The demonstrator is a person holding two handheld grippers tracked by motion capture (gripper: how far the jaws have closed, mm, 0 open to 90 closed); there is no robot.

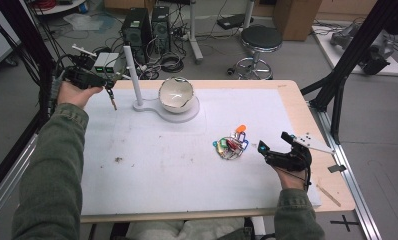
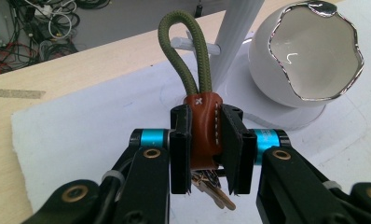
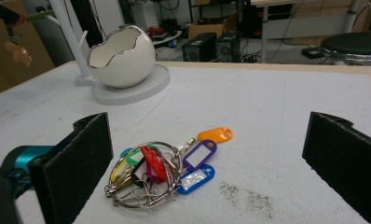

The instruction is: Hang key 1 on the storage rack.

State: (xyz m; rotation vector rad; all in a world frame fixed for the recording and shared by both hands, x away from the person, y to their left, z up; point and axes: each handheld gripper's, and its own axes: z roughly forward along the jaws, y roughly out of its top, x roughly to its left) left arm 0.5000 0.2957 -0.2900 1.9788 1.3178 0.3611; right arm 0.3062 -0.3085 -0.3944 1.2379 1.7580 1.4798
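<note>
We list, relative to the egg-shaped bowl (image 1: pixel 176 95): white peg stand (image 1: pixel 130 70) just beside; left gripper (image 2: pixel 206 144) clamped on a leather key fob (image 2: pixel 203 133), green loop raised peg-ward, likely for hanging; right gripper (image 3: pixel 207 163), jaws apart, framing tagged key bunch (image 3: pixel 162 170) nearer us.

Left tool (image 2: pixel 206 154) clamped, right tool (image 3: pixel 211 163) agape

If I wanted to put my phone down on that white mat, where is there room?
The near left of the white mat lies bare, between the bunch of key tags and the left sleeve. The far right corner is bare too. It is crowded around the egg-shaped bowl and its white post.
</note>
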